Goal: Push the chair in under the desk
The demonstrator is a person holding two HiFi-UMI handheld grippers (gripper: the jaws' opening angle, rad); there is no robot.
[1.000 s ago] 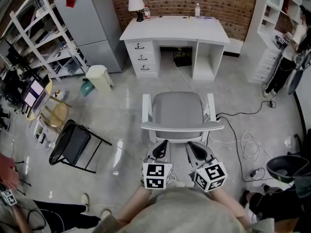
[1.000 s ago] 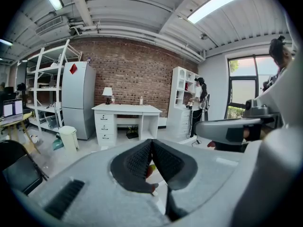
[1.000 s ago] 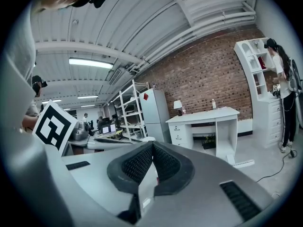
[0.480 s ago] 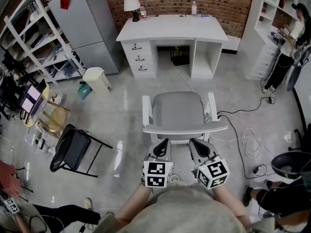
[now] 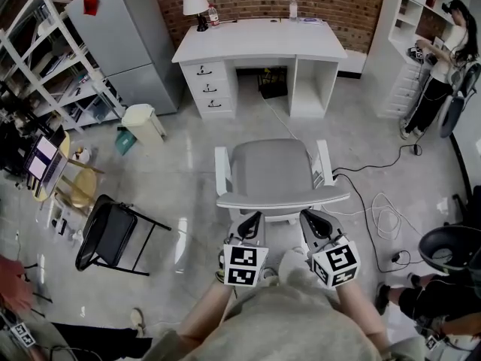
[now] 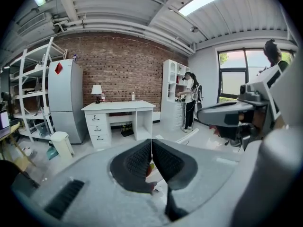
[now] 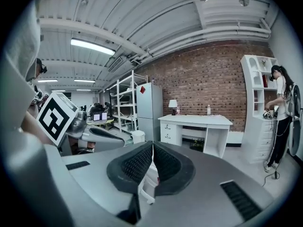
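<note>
Chair (image 5: 272,173), grey seat, white frame: frame centre, well apart from desk (image 5: 259,40) at top; probably rigid, moderately heavy, best pushed at the backrest rail; left gripper (image 5: 251,221) and right gripper (image 5: 313,219) closed, empty, just behind it.

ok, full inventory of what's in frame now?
desk: 1, white, far centre
chair: 1, grey and white, mid-floor, short of desk
lamp: 1, white shade, desk's left end
bottle: 1, clear, desk's back edge
fridge: 1, grey, left of desk
bin: 1, cream, by fridge
folding chair: 1, black, floor left
cables: several, black and white, floor right of chair
person: 1, white top, standing far right
left gripper: 1, black jaws shut, empty, behind chair back
right gripper: 1, black jaws shut, empty, behind chair back
</note>
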